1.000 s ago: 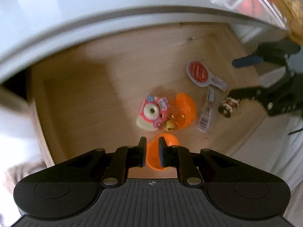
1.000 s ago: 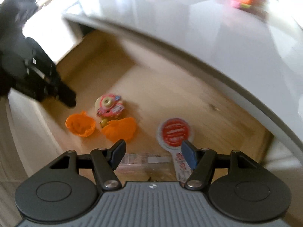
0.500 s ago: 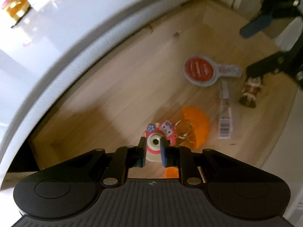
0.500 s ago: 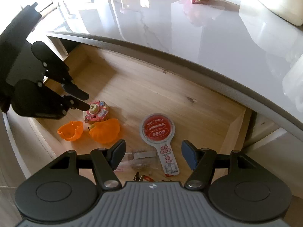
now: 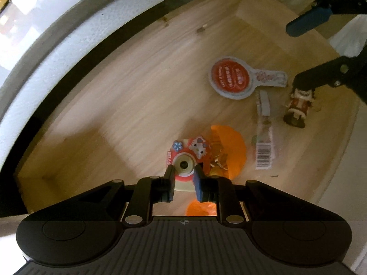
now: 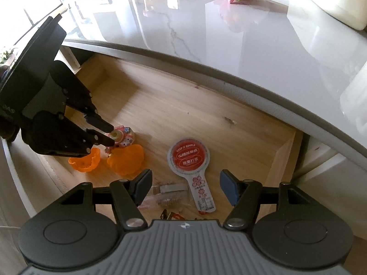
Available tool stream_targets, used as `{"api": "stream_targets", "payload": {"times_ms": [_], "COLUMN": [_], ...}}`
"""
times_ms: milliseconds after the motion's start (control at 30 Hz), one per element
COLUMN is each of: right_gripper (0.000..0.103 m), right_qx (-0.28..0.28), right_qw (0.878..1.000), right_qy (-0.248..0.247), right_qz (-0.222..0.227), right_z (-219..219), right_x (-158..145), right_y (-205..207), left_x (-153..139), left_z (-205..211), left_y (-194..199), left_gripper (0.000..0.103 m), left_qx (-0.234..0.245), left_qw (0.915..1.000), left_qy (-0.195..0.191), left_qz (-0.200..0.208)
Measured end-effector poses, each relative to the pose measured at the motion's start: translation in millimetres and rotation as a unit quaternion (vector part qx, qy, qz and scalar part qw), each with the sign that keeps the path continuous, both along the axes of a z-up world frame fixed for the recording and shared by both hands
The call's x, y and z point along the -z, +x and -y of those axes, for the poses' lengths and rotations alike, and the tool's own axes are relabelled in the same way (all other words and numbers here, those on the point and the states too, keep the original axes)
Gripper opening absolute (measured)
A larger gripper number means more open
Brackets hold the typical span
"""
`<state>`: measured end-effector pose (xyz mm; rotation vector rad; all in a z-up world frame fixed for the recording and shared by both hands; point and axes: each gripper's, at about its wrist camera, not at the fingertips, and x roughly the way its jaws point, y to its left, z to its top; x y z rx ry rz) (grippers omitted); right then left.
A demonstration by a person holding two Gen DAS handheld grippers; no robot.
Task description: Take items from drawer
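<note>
Since the earlier frames the left claw (image 5: 183, 178) has come down from above the orange capsule halves and now reaches the pink toy camera (image 5: 187, 158), with its fingers narrow on both sides of the round lens; the right wrist view shows the tips beside the lens, but I cannot tell if they already press it. I judge that it takes this toy by the lens because that is the raised part. The toy lies on the floor of the open wooden drawer (image 6: 183, 105), touching one orange capsule half (image 6: 126, 160), while the other half (image 6: 86, 162) lies under the left claw. The right claw (image 6: 185, 189) hangs wide and empty over the red paddle-shaped packet (image 6: 189, 158) and a clear sachet (image 6: 165, 194), probably waiting for its turn. A small figurine (image 5: 298, 107) stands near the drawer's front, and the grey marble bench (image 6: 229, 36) above carries other toys.
</note>
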<state>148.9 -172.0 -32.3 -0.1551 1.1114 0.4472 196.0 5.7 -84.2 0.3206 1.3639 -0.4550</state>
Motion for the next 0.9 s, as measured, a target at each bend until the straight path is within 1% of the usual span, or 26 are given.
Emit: {"api": "stream_targets", "payload": {"times_ms": [67, 333, 433, 500, 567, 667, 767, 900], "right_gripper": [0.066, 0.066, 0.066, 0.066, 0.066, 0.066, 0.066, 0.066], "right_qx": [0.001, 0.006, 0.006, 0.008, 0.008, 0.005, 0.003, 0.004], "right_qw": [1.0, 1.0, 1.0, 1.0, 1.0, 1.0, 1.0, 1.0], "right_qy": [-0.001, -0.001, -0.001, 0.0, 0.001, 0.001, -0.001, -0.001], "right_qz": [-0.003, -0.01, -0.01, -0.01, -0.01, -0.009, -0.006, -0.005], "right_z": [0.6, 0.1, 0.5, 0.7, 1.2, 1.1, 0.8, 2.0], "right_x": [1.4, 5.0, 5.2, 6.0, 6.5, 6.5, 6.5, 6.0], "right_y": [0.5, 3.2, 3.6, 4.0, 3.7, 2.9, 2.5, 1.6], "left_x": [0.1, -3.0, 0.6, -4.0, -14.6, -16.6, -12.5, -6.2], "left_z": [-0.3, 9.7, 5.7, -2.5, -15.1, -37.7, -49.7, -55.3], "left_y": [1.1, 1.1, 3.4, 3.9, 1.9, 0.9, -3.0, -6.8], "left_gripper": [0.019, 0.019, 0.021, 0.021, 0.021, 0.021, 0.021, 0.021], "left_qx": [0.001, 0.018, 0.015, 0.011, 0.0, -0.022, -0.017, -0.009], "left_qw": [1.0, 0.9998, 0.9999, 0.9999, 0.9998, 0.9977, 0.9961, 0.9927], "left_qy": [-0.005, -0.004, -0.006, -0.004, -0.009, -0.025, -0.026, -0.04], "left_qz": [-0.003, 0.007, 0.002, -0.003, -0.017, -0.059, -0.082, -0.113]}}
